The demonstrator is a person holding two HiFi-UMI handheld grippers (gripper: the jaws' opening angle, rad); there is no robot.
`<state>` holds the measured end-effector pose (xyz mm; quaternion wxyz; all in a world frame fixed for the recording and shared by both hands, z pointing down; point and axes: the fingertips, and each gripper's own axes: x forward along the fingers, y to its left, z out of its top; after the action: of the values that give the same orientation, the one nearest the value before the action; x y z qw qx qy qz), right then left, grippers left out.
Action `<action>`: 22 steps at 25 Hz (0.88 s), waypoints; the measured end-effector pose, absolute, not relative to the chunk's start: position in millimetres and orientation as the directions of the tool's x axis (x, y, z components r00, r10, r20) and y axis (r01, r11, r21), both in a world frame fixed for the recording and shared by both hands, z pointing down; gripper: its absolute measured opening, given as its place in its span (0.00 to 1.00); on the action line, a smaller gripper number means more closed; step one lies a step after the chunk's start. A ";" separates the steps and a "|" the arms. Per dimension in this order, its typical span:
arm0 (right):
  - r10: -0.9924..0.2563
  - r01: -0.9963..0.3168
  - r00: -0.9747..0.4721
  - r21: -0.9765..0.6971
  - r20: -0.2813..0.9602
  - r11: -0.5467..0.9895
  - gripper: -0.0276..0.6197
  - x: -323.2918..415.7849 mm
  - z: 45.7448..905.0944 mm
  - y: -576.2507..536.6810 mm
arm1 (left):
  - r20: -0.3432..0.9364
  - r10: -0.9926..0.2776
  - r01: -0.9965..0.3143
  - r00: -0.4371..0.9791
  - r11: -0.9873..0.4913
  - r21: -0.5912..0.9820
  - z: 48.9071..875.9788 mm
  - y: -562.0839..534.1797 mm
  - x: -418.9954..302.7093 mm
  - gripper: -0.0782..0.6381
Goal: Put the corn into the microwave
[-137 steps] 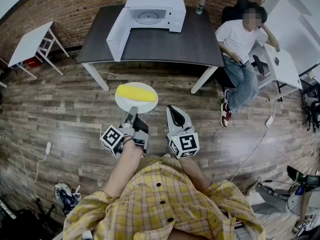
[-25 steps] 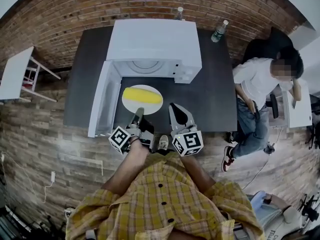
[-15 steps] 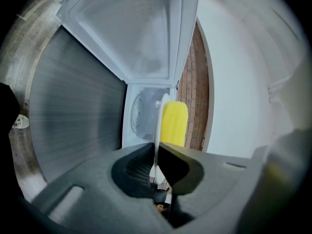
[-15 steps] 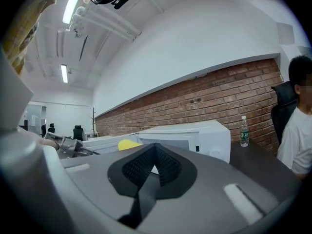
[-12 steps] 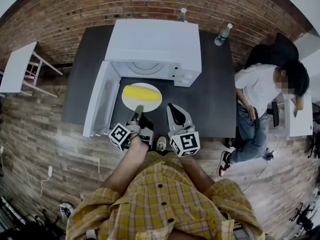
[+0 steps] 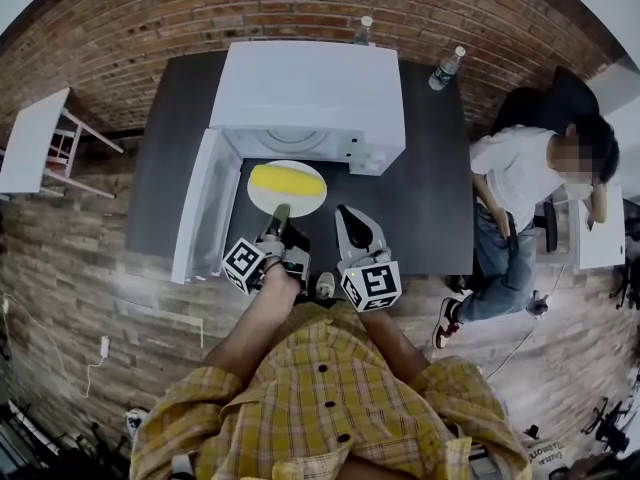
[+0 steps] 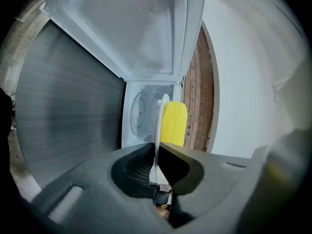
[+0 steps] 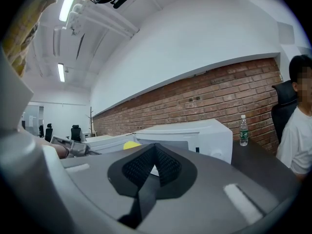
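- The microwave door (image 6: 200, 208) stands swung open at the left, over the dark table (image 6: 430, 198).
- The left gripper (image 6: 280, 214) has its jaws closed narrow on the near rim of a white plate (image 6: 305, 204). In the left gripper view the thin edge of the plate (image 7: 158, 126) sits pressed between the two pads.
- The corn (image 6: 287, 179) lies across the plate, just beyond the tips of the left gripper and not touching them. It is yellow and lies lengthwise from left to right.
- Plate and corn are in front of the opening of the white microwave (image 6: 310, 83), not yet inside it.
- The right gripper (image 6: 352, 218) is just beside the plate on its right. Its jaws (image 8: 155, 152) are pressed together and hold nothing.
- A seated person (image 6: 525, 173) is at the far right, well apart from the microwave.
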<state>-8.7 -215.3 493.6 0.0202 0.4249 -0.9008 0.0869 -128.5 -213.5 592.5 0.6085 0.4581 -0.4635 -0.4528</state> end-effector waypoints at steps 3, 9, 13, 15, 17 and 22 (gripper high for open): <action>-0.764 -0.772 -0.635 -0.141 0.117 0.620 0.04 -10.0 496.0 -218.3 | 0.163 -0.973 0.116 0.162 0.183 0.976 600.7 -221.4 -132.8 0.14; -0.768 -0.777 -0.628 -0.151 0.125 0.611 0.04 -11.0 500.7 -229.5 | 0.175 -0.971 0.111 0.163 0.195 0.975 608.6 -237.0 -136.0 0.14; -0.773 -0.783 -0.621 -0.137 0.128 0.607 0.04 -12.7 501.0 -236.3 | 0.188 -0.967 0.091 0.170 0.205 0.974 616.6 -248.2 -140.1 0.14; -0.774 -0.784 -0.620 -0.128 0.128 0.607 0.04 -13.9 500.6 -238.7 | 0.192 -0.967 0.087 0.169 0.208 0.974 620.9 -253.4 -142.3 0.14; -0.774 -0.785 -0.619 -0.127 0.129 0.607 0.04 -14.1 500.5 -240.3 | 0.199 -0.965 0.082 0.170 0.215 0.973 625.0 -257.9 -142.9 0.14; -0.776 -0.787 -0.617 -0.120 0.133 0.605 0.04 -14.2 500.9 -244.6 | 0.214 -0.960 0.063 0.179 0.229 0.971 632.1 -268.0 -142.9 0.15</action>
<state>-14.2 -244.6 500.9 0.0338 0.4366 -0.8951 0.0836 -142.9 -268.0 632.1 0.6142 0.4606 -0.4869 -0.4165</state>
